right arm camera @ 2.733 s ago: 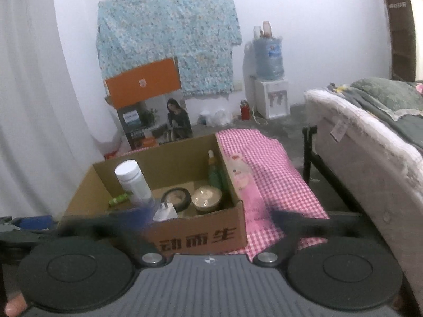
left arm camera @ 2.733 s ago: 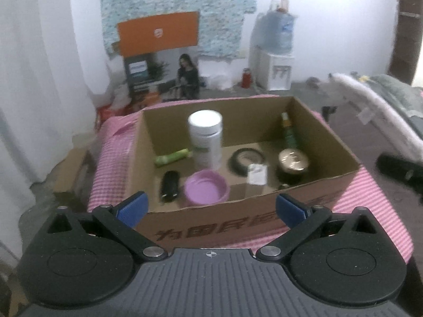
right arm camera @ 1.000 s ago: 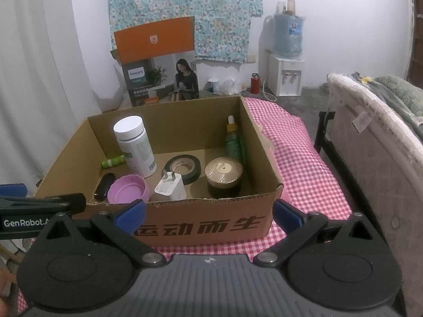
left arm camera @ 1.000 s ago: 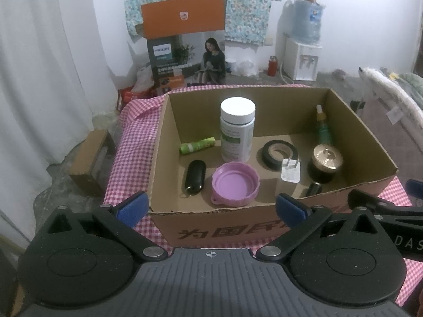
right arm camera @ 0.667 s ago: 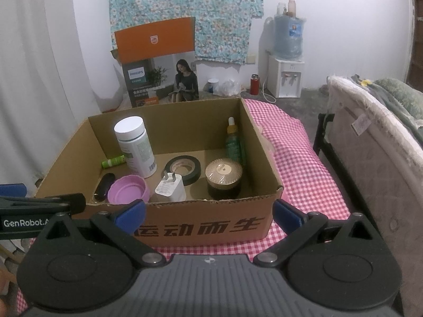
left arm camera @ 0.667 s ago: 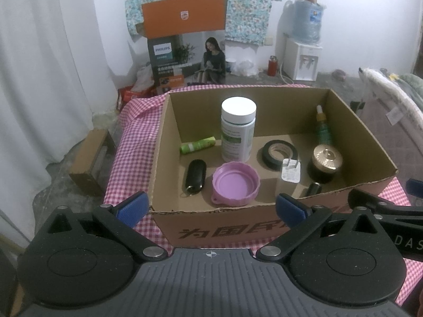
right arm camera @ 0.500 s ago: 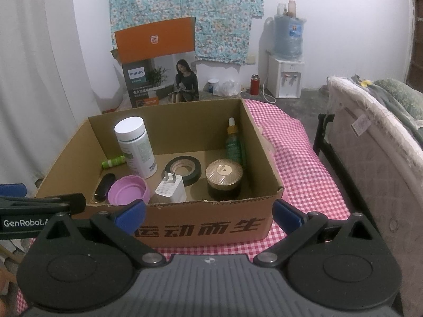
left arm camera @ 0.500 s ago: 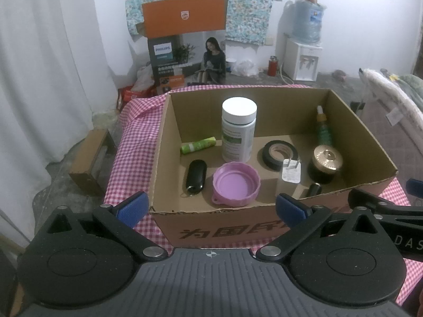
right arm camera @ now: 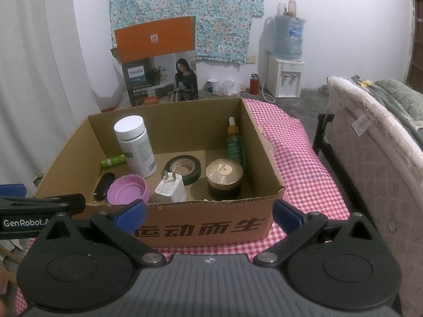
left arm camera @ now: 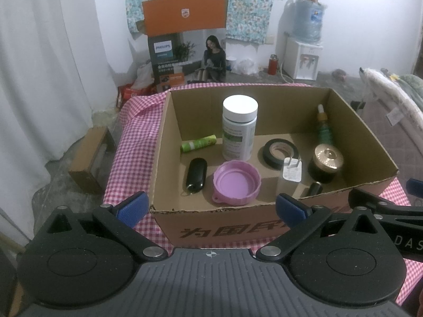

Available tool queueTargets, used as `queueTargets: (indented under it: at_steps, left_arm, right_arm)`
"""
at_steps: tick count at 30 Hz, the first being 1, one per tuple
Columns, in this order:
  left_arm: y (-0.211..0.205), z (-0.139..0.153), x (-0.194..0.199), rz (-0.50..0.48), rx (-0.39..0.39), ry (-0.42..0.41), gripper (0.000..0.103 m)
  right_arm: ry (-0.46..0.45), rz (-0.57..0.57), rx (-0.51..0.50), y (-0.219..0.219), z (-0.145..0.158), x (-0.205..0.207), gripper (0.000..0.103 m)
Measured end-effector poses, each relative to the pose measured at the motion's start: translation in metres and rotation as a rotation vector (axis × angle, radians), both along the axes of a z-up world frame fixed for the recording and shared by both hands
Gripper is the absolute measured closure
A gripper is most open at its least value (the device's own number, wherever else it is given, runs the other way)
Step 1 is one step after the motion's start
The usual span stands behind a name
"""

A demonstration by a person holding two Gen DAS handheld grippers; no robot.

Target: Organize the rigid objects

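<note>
Checked cloth (left arm camera: pixel 132 142), cardboard box (left arm camera: pixel 169 142), white bottle (left arm camera: pixel 239 129), purple lid (left arm camera: pixel 236 182), tape roll (left arm camera: pixel 277 150)

"PHILIPS" on orange-topped carton (right arm camera: pixel 158 76); "运动而生" on cardboard box (right arm camera: pixel 201 228) front; "GenRobot.A" on left gripper (right arm camera: pixel 23 222), cut off

The cardboard box (left arm camera: pixel 264 228) is matt brown corrugated board with ragged cut rims. It stands on a surface covered in red-and-white checked cloth (right arm camera: pixel 298 153), soft and creased. Inside, the white bottle (left arm camera: pixel 239 128) is smooth plastic with a paper label; the purple lid (left arm camera: pixel 236 179) is matt plastic. The tape roll (right arm camera: pixel 183 169) is glossy black. The dark jar (right arm camera: pixel 224 179) carries a ribbed, metallic gold top. The white charger (right arm camera: pixel 169 188) is smooth plastic with metal prongs. The dropper bottle (right arm camera: pixel 234 146) looks like glossy green glass. Both claws, left claw (left arm camera: pixel 210 207) and right claw (right arm camera: pixel 208 215), are matt black plastic with blue pads.
</note>
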State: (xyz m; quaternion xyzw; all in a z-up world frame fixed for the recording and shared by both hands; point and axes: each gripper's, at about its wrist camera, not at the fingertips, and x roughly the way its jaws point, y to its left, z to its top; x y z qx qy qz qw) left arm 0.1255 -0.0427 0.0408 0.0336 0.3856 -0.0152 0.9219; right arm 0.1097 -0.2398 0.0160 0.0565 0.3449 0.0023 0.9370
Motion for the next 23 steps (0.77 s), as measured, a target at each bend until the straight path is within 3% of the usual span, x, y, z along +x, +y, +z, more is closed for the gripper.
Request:
queueTargets:
  at_steps: [23]
  left_arm:
    - [-0.0001, -0.0019, -0.0002, 0.005, -0.003, 0.007, 0.000]
  right_arm:
    - [0.003, -0.001, -0.001, -0.0015, 0.0004, -0.0013, 0.000]
